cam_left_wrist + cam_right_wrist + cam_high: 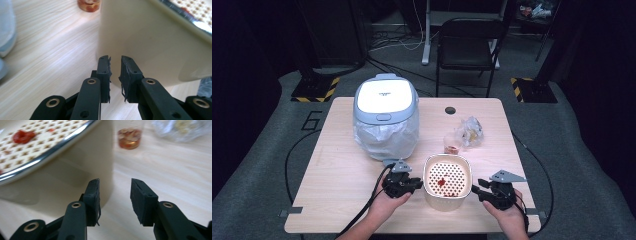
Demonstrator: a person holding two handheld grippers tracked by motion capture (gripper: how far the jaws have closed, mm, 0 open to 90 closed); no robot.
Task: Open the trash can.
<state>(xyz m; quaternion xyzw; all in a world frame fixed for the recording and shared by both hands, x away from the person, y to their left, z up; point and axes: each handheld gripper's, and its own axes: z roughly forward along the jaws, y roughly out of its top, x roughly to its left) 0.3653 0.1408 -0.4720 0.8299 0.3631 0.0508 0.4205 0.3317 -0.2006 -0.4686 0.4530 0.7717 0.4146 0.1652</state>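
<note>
A cream pot (447,204) stands near the table's front edge, with a perforated steamer tray (454,172) inside it. A red piece of food (441,181) lies on the tray. My left gripper (417,184) sits just left of the pot, jaws pointing at its wall. In the left gripper view the jaws (115,75) stand slightly apart with nothing between them, the pot wall (150,45) close ahead. My right gripper (477,187) sits just right of the pot. Its jaws (115,200) are wider apart and empty, beside the pot wall (75,170); the red piece (22,136) shows above.
A white rice cooker (385,117) with its lid down stands at the back left. A small glass cup of reddish food (452,143) and a crumpled plastic bag (471,131) lie behind the pot. A black chair (467,45) stands beyond the table.
</note>
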